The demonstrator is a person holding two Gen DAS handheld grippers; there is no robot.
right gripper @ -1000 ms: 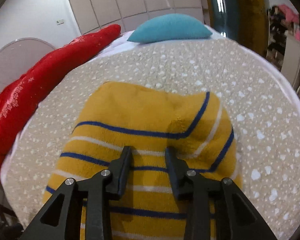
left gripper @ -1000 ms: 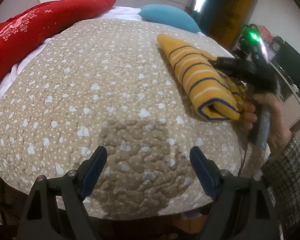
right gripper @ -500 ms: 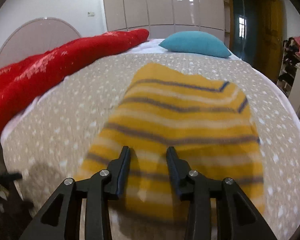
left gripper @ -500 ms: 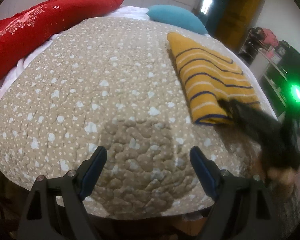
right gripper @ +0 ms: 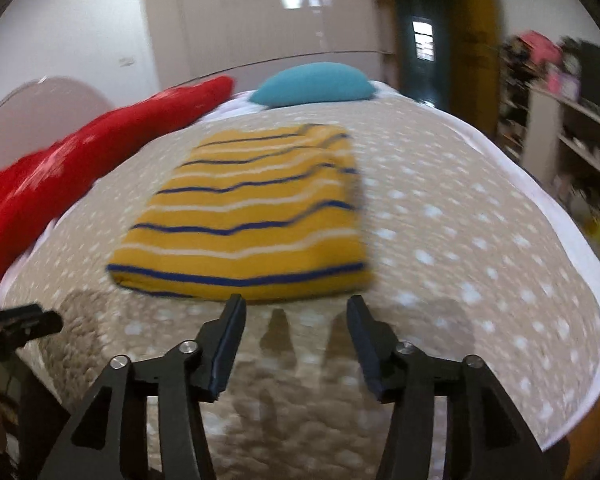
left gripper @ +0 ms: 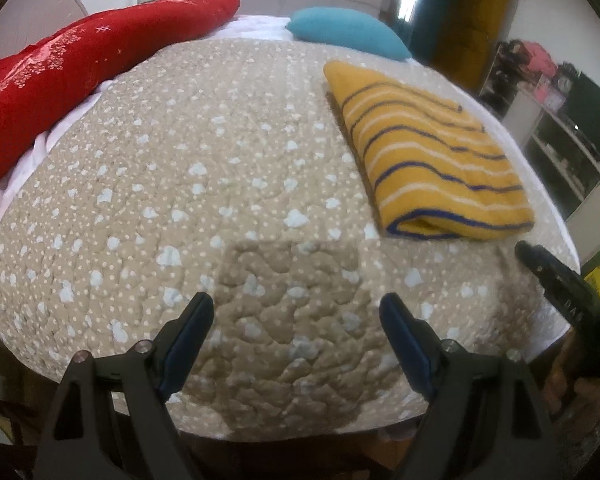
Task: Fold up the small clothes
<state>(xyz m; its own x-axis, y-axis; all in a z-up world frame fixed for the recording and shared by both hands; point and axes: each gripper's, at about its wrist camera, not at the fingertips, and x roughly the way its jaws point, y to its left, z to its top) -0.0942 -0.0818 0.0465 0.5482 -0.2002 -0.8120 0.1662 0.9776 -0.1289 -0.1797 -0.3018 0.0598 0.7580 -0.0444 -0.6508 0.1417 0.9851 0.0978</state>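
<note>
While folded sweater [left gripper: 432, 156] lies flat, spotted quilt [left gripper: 204, 184], wardrobe wall [right gripper: 260, 20]

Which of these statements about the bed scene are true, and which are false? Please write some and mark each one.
1. The yellow striped garment lies folded on the quilt. True.
2. The right gripper is shut on the garment. False: it is open, short of it.
3. The left gripper is open and holds nothing. True.
4. The teal pillow lies on top of the garment. False: it lies beyond it, apart.
5. The red pillow lies along the bed's edge. True.
</note>
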